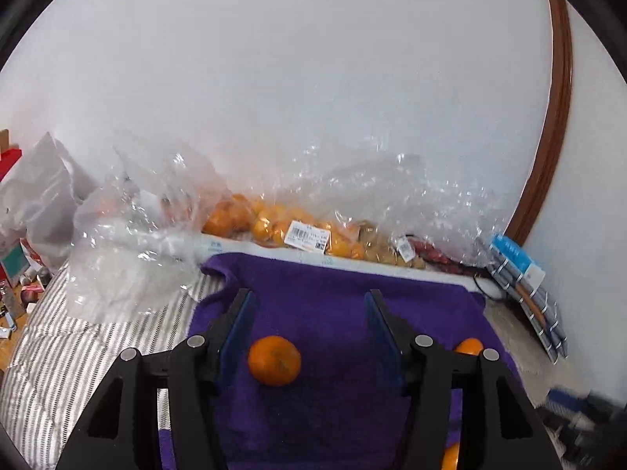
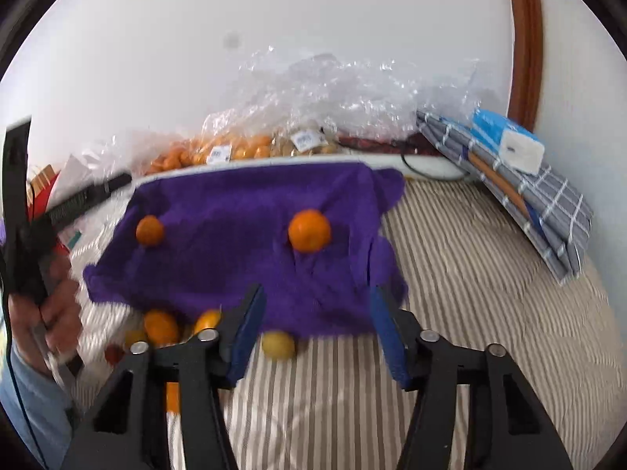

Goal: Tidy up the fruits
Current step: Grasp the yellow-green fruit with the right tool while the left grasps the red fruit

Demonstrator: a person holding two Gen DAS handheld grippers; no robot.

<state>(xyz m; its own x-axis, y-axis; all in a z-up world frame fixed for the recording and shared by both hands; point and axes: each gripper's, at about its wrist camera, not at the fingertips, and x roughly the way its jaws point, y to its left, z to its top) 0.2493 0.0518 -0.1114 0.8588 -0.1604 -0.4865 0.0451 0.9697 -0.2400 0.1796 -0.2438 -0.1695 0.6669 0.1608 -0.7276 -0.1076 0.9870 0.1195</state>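
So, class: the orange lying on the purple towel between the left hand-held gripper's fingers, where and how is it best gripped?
Probably across the orange's widest middle, from above: it sits free on the purple towel, round, sides clear, the left hand-held gripper open around it.

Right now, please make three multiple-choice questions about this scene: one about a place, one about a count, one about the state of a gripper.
1. Where do the two oranges in the right wrist view lie?
A. on the purple towel
B. inside a plastic bag
C. on the folded checked cloth

2. How many oranges lie on top of the towel in the right wrist view?
A. none
B. two
C. five

3. What is the state of the left gripper?
A. shut on an orange
B. open, holding nothing
C. shut on the towel

Answers:
1 A: both the left orange and the right orange rest on the purple towel.
2 B: only these two lie on it; other fruit lies off its near edge.
3 B: the left gripper has its jaws apart, and the orange below it touches neither finger.
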